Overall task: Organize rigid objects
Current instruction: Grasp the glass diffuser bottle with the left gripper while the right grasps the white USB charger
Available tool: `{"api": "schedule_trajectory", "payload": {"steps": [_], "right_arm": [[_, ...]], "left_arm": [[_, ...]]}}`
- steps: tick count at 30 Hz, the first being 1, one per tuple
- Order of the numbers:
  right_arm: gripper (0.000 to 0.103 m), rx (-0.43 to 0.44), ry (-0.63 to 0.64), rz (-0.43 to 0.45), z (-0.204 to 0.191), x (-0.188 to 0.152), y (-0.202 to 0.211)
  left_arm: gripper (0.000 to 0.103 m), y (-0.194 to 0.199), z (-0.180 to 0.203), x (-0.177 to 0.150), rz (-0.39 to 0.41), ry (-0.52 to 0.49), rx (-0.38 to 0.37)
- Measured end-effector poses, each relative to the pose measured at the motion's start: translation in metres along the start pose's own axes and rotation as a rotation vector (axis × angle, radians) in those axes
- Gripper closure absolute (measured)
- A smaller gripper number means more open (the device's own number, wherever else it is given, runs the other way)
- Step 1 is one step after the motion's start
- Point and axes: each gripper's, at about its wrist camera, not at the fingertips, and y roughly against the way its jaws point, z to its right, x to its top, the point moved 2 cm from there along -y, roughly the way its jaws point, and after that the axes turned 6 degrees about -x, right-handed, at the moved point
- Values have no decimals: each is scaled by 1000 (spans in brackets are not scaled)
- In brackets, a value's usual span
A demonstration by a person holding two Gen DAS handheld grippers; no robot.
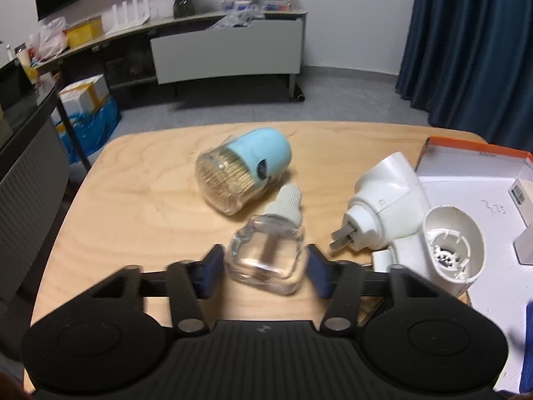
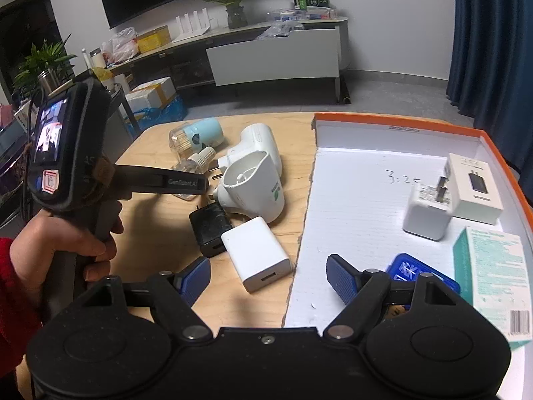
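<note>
Bottle (image 1: pixel 266 250) of clear glass lies on the table (image 1: pixel 133 226) between the left gripper's (image 1: pixel 265 266) narrowing fingers, barely gripped, while 4 things sit in the box (image 2: pixel 383 123) and 6 remain outside; right gripper (image 2: pixel 268 276) gapes wide, holding nothing.
</note>
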Motion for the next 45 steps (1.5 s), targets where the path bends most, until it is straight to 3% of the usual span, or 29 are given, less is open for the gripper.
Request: {"api": "schedule_trajectory", "payload": {"steps": [10, 12, 14, 17, 27, 33, 38, 40, 45], "right_arm": [[14, 14, 102, -82, -17, 8, -38], [22, 18, 108, -87, -19, 9, -43], [43, -1, 116, -87, -21, 10, -44], [53, 25, 113, -74, -24, 9, -39], [53, 44, 60, 16, -27, 1, 7], [52, 14, 104, -70, -36, -14, 0], [44, -28, 137, -129, -48, -21, -16], [52, -47, 136, -111, -50, -20, -18], [53, -4, 95, -44, -52, -20, 2]], "left_arm": [[52, 26, -13, -18, 7, 33, -9], [52, 33, -17, -21, 8, 47, -2], [52, 41, -20, -26, 7, 69, -5], [52, 50, -22, -30, 9, 91, 0], [52, 87, -17, -44, 35, 113, -19], [52, 100, -11, -56, 36, 107, -31], [52, 109, -8, -64, 41, 98, -31], [52, 113, -8, -65, 45, 98, -28], [52, 123, -9, -66, 65, 106, -23]]}}
